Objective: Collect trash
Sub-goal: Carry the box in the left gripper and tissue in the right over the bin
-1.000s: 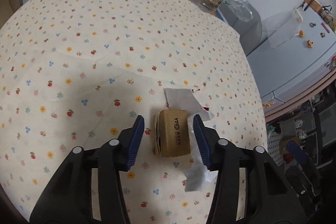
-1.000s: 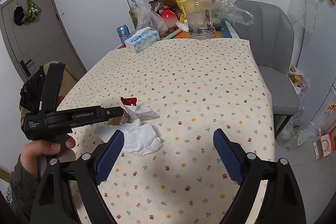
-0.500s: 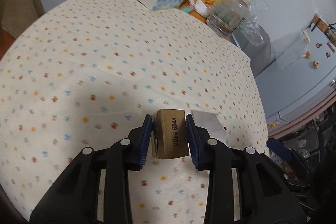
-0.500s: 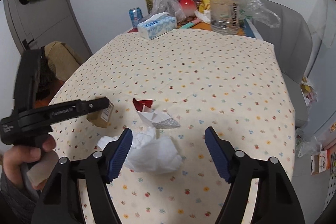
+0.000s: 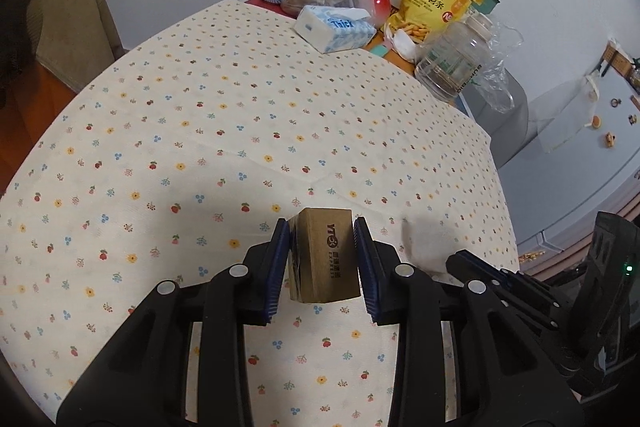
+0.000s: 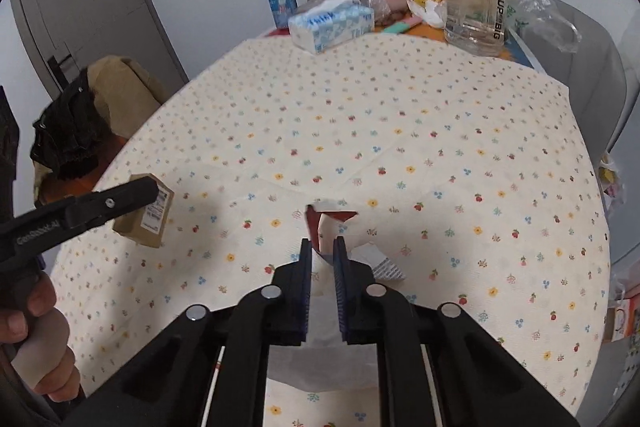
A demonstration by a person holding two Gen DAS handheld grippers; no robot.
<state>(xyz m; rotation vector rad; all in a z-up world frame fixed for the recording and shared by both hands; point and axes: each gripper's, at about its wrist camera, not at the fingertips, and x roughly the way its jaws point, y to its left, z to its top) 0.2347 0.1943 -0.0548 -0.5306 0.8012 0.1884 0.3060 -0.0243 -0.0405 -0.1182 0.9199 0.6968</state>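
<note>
Left gripper (image 5: 320,259) and right gripper (image 6: 323,255), fingers both closed on held items.

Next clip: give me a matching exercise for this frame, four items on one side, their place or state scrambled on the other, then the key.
Items
1. cardboard box
2. white tissue
3. tissue pack
4. torn red wrapper

Place or state
A. lying on the tablecloth just beyond the right gripper
B. clamped in the left gripper, off the table
C. at the far end, beside a blue can
D. pinched in the right gripper

Pairs: 1-B, 2-D, 3-C, 4-A
</note>
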